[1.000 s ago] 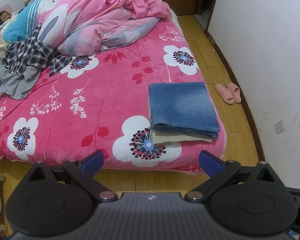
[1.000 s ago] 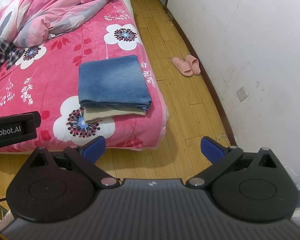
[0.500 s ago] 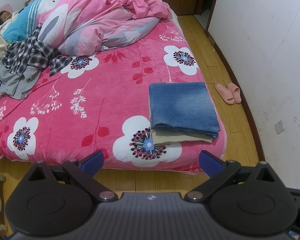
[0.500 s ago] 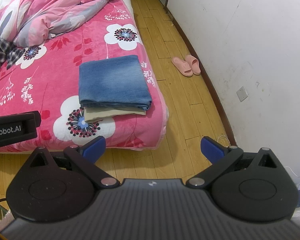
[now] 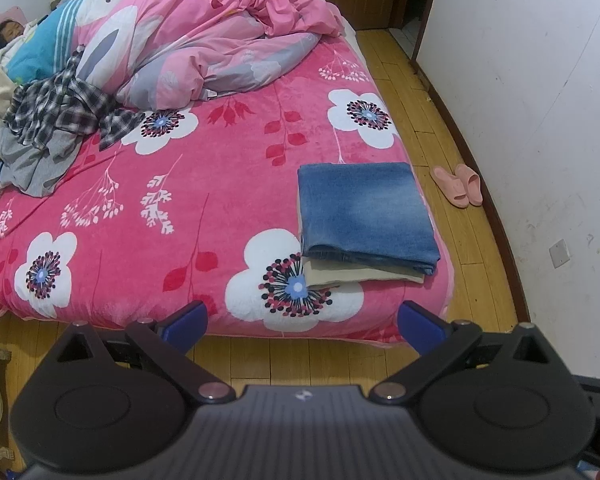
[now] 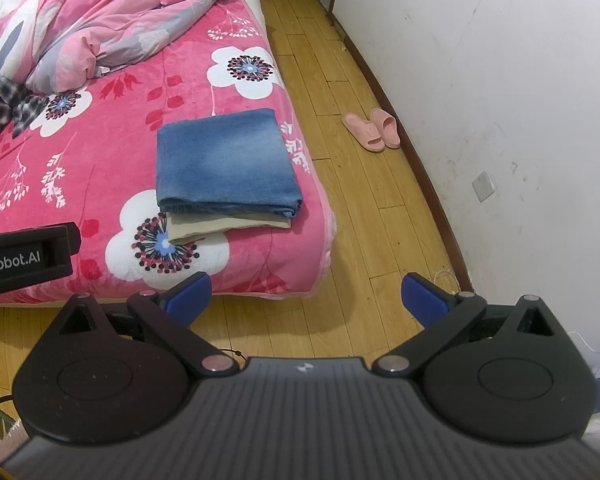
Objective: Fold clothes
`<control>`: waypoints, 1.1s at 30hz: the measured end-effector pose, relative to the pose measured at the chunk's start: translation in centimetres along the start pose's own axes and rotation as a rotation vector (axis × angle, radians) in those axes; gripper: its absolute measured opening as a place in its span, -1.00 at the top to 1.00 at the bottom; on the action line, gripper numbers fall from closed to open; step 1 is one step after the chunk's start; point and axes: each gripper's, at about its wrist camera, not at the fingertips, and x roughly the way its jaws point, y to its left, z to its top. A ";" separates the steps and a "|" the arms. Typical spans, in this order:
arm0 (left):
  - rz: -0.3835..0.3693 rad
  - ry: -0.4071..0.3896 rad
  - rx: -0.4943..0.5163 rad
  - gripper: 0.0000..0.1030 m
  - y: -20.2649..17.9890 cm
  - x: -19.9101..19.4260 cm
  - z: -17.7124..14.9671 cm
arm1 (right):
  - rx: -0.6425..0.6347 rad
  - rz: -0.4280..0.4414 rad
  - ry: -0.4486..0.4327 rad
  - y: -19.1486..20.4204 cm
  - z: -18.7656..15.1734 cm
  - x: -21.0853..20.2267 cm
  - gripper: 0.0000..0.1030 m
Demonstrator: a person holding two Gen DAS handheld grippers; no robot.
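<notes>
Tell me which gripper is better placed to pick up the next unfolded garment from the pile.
Probably the left gripper. Its view shows the whole clothes pile at the bed's far left. The right gripper hangs past the bed's corner and sees only the pile's edge. Both are open.

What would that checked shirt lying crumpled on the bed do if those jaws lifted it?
The checked shirt would probably hang limp and unfurl, since it lies in soft, loose folds. It looks thin, so likely light. It may drag the grey garment it is heaped on.
</notes>
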 end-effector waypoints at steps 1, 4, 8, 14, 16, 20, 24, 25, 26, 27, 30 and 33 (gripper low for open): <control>0.000 0.000 0.000 -0.97 0.0 0.0 0.0 | 0.001 0.000 0.000 0.0 0.0 0.0 -0.97; 0.000 0.001 0.001 -0.97 -0.1 0.1 0.0 | 0.003 -0.001 0.001 0.0 -0.1 0.0 -0.97; -0.001 0.001 0.004 -0.97 -0.2 0.1 0.0 | 0.005 -0.002 0.002 -0.1 -0.1 0.0 -0.97; -0.003 0.002 0.006 -0.97 -0.1 0.2 0.0 | 0.008 -0.004 0.004 -0.2 -0.1 0.1 -0.97; -0.003 0.001 0.007 -0.97 -0.1 0.2 0.0 | 0.009 -0.005 0.003 -0.2 0.0 0.1 -0.97; -0.003 -0.002 0.007 -0.97 -0.1 0.2 0.1 | 0.009 -0.006 -0.001 -0.2 0.1 0.1 -0.97; -0.004 -0.003 0.007 -0.97 -0.1 0.2 0.2 | 0.009 -0.007 -0.003 -0.2 0.2 0.1 -0.97; -0.004 -0.003 0.007 -0.98 0.0 0.2 0.2 | 0.009 -0.007 -0.003 -0.2 0.2 0.1 -0.97; -0.005 -0.003 0.008 -0.97 0.0 0.2 0.2 | 0.009 -0.007 -0.004 -0.2 0.2 0.1 -0.97; -0.004 -0.003 0.007 -0.97 0.0 0.2 0.2 | 0.009 -0.007 -0.004 -0.2 0.3 0.1 -0.97; -0.004 -0.004 0.005 -0.97 0.1 0.2 0.1 | 0.008 -0.007 -0.003 -0.1 0.3 0.1 -0.97; -0.004 -0.002 0.002 -0.97 0.1 0.2 0.1 | 0.007 -0.007 -0.003 -0.1 0.3 0.1 -0.97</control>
